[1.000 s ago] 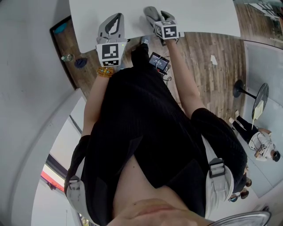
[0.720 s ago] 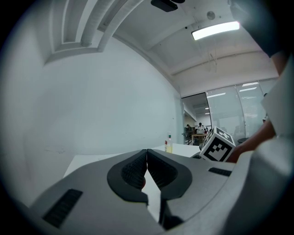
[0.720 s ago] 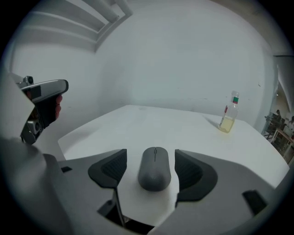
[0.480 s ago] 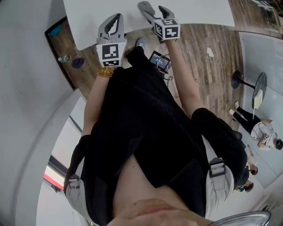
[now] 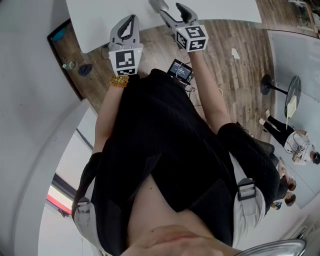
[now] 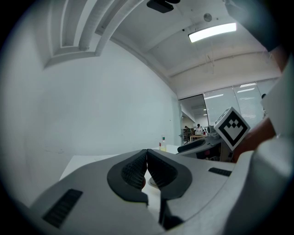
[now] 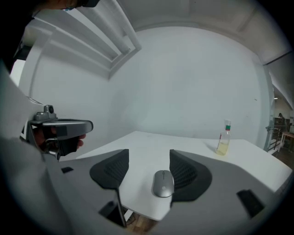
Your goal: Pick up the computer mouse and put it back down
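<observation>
A grey computer mouse [image 7: 163, 183] lies on the white table [image 7: 183, 147] near its front edge. My right gripper [image 7: 149, 172] is open around it, a jaw on each side, the right jaw closer to it and neither touching. In the head view the right gripper [image 5: 169, 6] reaches over the table [image 5: 215, 10], and the mouse is hidden there. My left gripper [image 5: 130, 20] hovers at the table's edge with its jaws shut [image 6: 147, 170] on nothing; it shows at the left of the right gripper view [image 7: 59, 131].
A small bottle [image 7: 223, 139] of yellowish liquid stands further back on the table, right of the mouse. A wall rises behind the table. Wooden floor [image 5: 235, 65] lies below, with a small screen device [image 5: 180, 70] by the person's front.
The right gripper has reached further out over the table's edge with its jaws open. The left gripper has stayed shut at the edge.
</observation>
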`<state>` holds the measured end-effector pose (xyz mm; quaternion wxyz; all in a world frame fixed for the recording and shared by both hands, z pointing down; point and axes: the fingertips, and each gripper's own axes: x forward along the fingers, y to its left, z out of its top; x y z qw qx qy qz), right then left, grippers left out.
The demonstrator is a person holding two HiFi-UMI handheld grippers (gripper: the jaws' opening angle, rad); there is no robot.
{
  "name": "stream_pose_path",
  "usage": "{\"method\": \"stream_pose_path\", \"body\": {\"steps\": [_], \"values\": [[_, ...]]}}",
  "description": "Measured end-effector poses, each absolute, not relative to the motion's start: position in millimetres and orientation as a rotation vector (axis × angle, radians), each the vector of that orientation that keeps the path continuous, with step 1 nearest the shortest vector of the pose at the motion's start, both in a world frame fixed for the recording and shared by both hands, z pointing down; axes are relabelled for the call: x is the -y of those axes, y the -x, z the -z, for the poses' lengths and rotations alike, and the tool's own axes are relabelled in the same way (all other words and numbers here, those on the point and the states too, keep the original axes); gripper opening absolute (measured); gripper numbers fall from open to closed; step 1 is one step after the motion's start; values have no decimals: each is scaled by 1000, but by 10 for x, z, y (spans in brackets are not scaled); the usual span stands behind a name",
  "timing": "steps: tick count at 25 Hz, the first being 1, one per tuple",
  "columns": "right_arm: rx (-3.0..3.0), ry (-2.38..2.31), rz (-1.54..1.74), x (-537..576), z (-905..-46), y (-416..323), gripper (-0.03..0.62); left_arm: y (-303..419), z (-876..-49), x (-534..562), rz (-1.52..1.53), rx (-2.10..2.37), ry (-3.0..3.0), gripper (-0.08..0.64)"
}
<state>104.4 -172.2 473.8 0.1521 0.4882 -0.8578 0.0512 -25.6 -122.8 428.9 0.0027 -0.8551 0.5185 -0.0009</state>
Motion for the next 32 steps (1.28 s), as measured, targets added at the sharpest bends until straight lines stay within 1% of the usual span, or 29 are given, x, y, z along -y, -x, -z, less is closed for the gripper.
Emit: {"method": "stream_pose_path", "body": {"steps": [2, 4, 5, 7, 12, 23, 32], "values": [[2488, -1391, -92, 1633, -4654, -1050, 282, 206, -4286, 1190, 7, -1628, 2677, 14], [2487, -1415, -9, 1554, -4518, -1136, 124, 109, -4224, 1149, 15, -1627, 2671, 14], [2487, -1427, 28, 1508, -4462, -1187, 112, 56, -4197, 1121, 17, -1628, 2667, 14], [2498, -1443, 78, 1399, -4399, -1283, 49, -48, -4175, 1052, 17, -1628, 2655, 14], [2519, -1447, 142, 1135, -4342, -1489, 26, -276, -4157, 866, 31, -1637, 2619, 14], [2611, -1393, 153, 547, -4334, -1949, 25, -828, -4053, 291, 68, -1654, 2537, 13], [2675, -1355, 135, 164, -4351, -2177, 25, -1049, -4106, -110, 118, -1692, 2495, 14]]}}
